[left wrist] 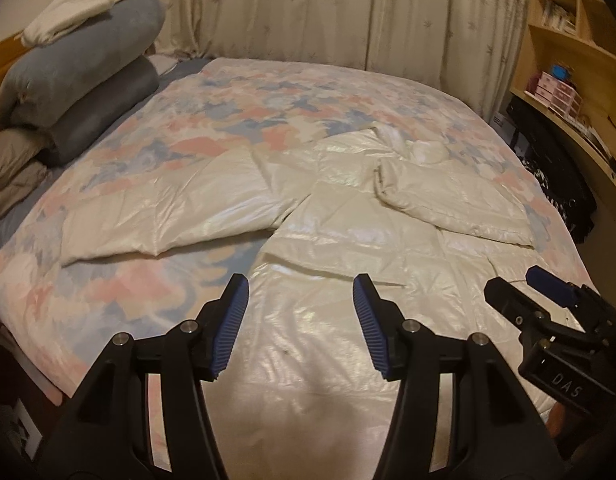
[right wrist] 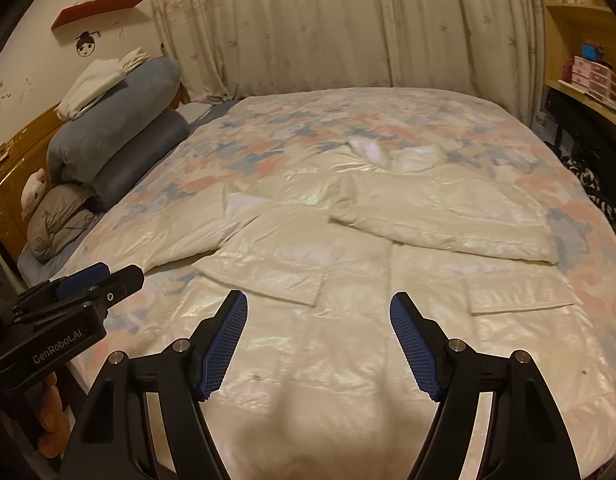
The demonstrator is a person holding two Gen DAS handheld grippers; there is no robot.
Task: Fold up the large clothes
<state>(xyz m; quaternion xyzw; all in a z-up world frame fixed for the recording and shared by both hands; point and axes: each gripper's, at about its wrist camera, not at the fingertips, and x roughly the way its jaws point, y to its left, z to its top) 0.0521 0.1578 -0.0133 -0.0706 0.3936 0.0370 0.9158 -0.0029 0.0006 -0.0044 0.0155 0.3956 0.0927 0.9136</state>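
While both grippers hang over the near hem of the coat (right wrist: 348, 360), neither has hold of anything. The left gripper (left wrist: 300, 320) has nothing between its blue pads, and its jaws are spread with bare fabric showing through the gap. The right gripper (right wrist: 318, 340) is likewise released, jaws wide, cloth below and not pinched.

Just ahead of the tools the cream padded coat lies face up on the bed (left wrist: 108, 300), hem nearest, collar farthest. Beyond and to the right of the jaws, the right sleeve (right wrist: 448, 220) is already folded across the chest. Beyond and to the left, the left sleeve (left wrist: 156, 216) lies stretched out onto the quilt, unfolded. So I judge the fold barely begun: one sleeve in, the other sleeve and the body folds left.

Only the right wrist view shows both pocket flaps, a red shelf (right wrist: 104, 6) and a wall sticker far to the left. Only the left wrist view shows the left sleeve's full length to its cuff. Each view catches the other gripper at its edge.
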